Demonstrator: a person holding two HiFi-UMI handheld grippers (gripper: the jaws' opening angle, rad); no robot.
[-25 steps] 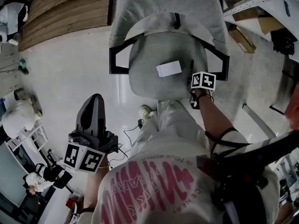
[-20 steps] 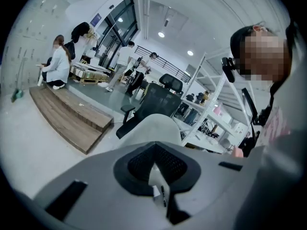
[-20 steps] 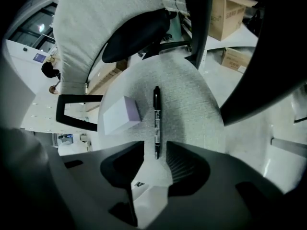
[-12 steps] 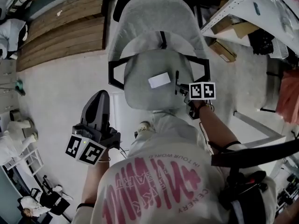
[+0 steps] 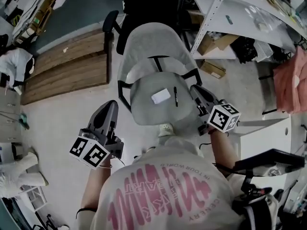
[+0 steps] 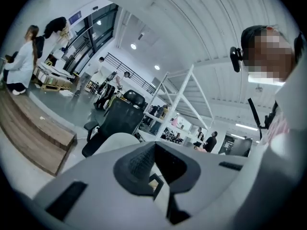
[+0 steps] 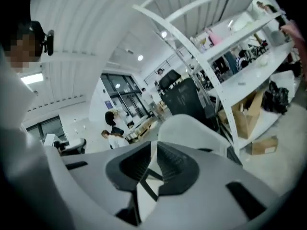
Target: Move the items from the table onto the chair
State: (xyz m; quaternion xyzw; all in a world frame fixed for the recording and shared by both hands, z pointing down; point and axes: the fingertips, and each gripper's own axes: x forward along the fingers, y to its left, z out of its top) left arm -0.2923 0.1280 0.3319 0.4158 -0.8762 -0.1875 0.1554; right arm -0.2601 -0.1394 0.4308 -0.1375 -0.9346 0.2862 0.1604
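The grey chair (image 5: 144, 110) stands in front of me in the head view. On its seat lie a white card (image 5: 160, 96) and a black pen (image 5: 175, 96), side by side. My right gripper (image 5: 193, 88) hovers over the chair's right armrest, a little right of the pen. Its jaws have just been closing, and they meet with nothing between them (image 7: 154, 145). My left gripper (image 5: 111, 105) hangs left of the seat, over the floor, its jaws together and empty (image 6: 153, 145). The table is out of view.
A white shelf rack (image 5: 230, 18) with cardboard boxes (image 5: 211, 68) stands right of the chair. A black office chair (image 5: 144, 4) is behind it and a wooden platform (image 5: 67, 66) lies to the left. Pink cloth (image 5: 290, 80) hangs at the right edge.
My right gripper has risen from the seat and swung to the right, leaving the pen lying there. The left gripper has lifted a little. The head view has pulled back.
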